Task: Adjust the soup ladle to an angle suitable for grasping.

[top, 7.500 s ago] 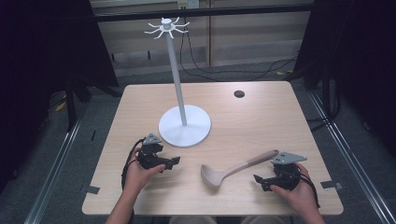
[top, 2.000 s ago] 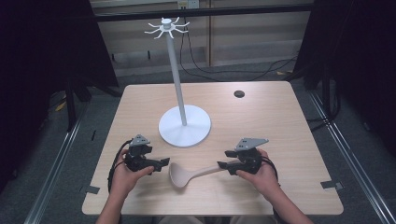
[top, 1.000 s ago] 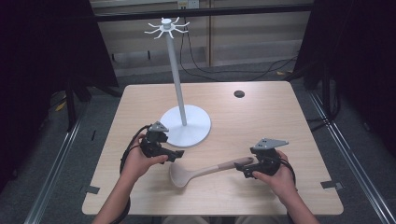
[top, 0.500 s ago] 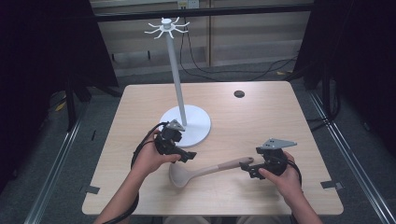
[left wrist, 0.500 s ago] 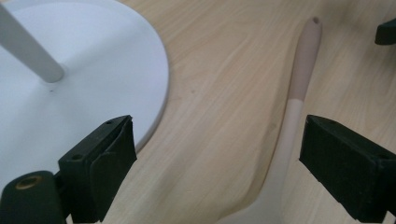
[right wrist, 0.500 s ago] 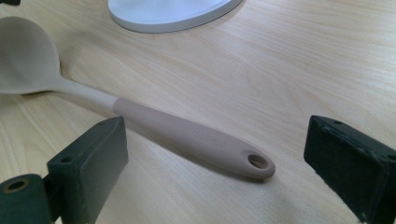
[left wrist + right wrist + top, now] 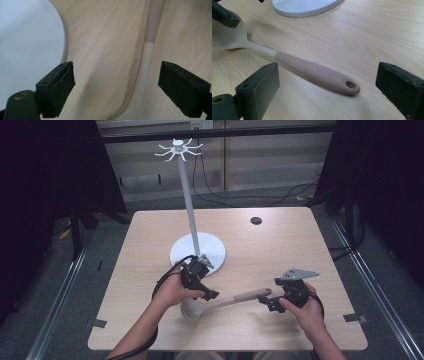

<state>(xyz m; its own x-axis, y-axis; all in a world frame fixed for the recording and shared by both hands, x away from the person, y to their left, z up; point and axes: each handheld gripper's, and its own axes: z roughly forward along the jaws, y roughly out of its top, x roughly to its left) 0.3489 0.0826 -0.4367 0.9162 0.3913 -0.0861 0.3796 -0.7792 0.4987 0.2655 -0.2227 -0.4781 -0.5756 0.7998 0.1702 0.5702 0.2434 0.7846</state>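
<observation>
While the right tool gapes, the ladle shows its hanging hole.

A light wooden table stands on grey floor, dark curtains flanking it.

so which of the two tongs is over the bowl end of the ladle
The left tongs, open above the ladle where bowl meets neck, beside the white stand base. The right tongs are open at the handle's holed tip.
</observation>
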